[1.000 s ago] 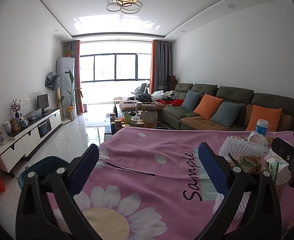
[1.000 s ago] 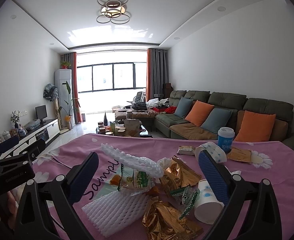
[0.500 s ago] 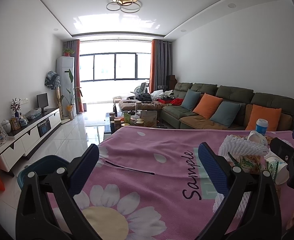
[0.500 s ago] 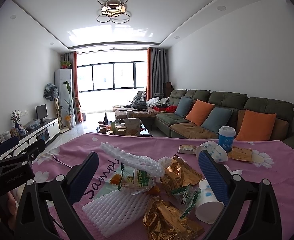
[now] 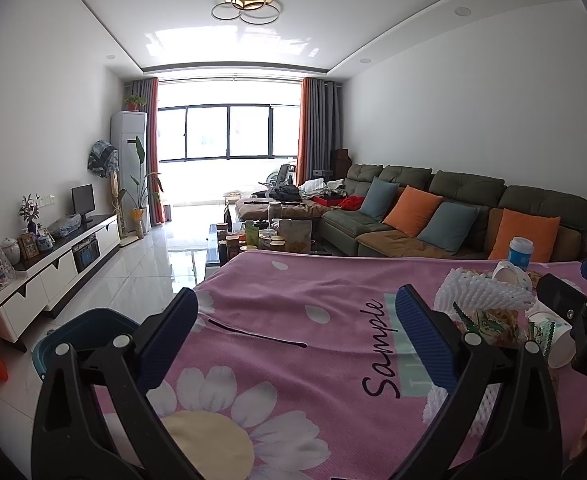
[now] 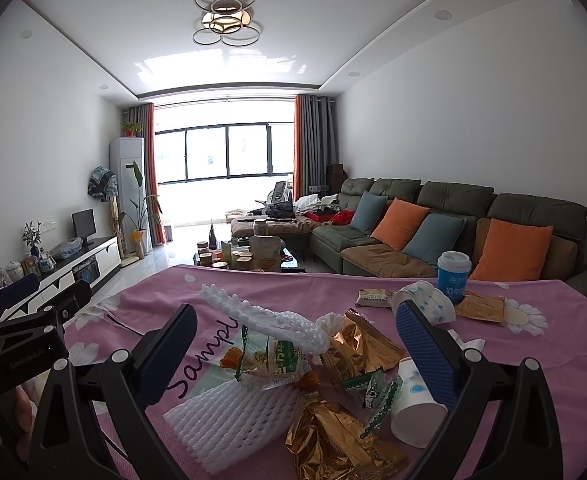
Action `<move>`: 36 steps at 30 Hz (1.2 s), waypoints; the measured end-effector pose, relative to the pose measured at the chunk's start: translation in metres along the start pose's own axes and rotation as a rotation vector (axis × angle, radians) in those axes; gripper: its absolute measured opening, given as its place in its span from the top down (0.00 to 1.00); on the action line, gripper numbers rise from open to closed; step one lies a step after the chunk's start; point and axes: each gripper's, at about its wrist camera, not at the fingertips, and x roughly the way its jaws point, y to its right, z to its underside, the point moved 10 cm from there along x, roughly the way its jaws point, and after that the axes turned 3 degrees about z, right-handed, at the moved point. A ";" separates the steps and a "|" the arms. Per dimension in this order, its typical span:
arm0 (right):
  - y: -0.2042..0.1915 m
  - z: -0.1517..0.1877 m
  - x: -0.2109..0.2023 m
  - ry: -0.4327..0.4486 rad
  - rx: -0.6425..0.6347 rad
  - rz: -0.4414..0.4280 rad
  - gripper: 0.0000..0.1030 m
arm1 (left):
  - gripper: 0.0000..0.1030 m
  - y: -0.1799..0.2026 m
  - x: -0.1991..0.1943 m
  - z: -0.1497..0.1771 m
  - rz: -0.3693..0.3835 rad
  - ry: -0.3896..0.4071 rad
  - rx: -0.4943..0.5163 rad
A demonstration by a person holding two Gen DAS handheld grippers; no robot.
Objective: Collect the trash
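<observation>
Covering the table, a pink flowered cloth (image 5: pixel 293 304) carries the trash at its right side. The left gripper (image 5: pixel 297 328) is spread wide and empty above bare cloth; its right finger hides part of a white foam net (image 5: pixel 481 290). The right gripper (image 6: pixel 293 344) is likewise released, empty, over the pile: foam sleeve (image 6: pixel 233 412), gold wrappers (image 6: pixel 333 436), tipped paper cup (image 6: pixel 413 400). Only the left view shows the blue bin (image 5: pixel 85 332), partly cut off behind the left finger. The blue-sleeved cup (image 6: pixel 452 276) stands upright.
</observation>
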 end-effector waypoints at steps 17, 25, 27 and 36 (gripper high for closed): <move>0.010 0.006 0.007 -0.032 0.005 -0.003 0.06 | 0.05 0.018 0.004 0.011 0.088 -0.047 0.027; 0.006 0.017 0.030 -0.120 0.007 -0.082 0.12 | 0.05 0.059 0.016 0.042 0.316 -0.191 0.068; 0.004 0.020 0.037 -0.144 -0.004 -0.092 0.19 | 0.05 0.071 0.018 0.053 0.365 -0.229 0.089; 0.001 0.026 0.058 -0.214 -0.025 -0.139 0.53 | 0.32 0.106 0.035 0.100 0.523 -0.414 0.123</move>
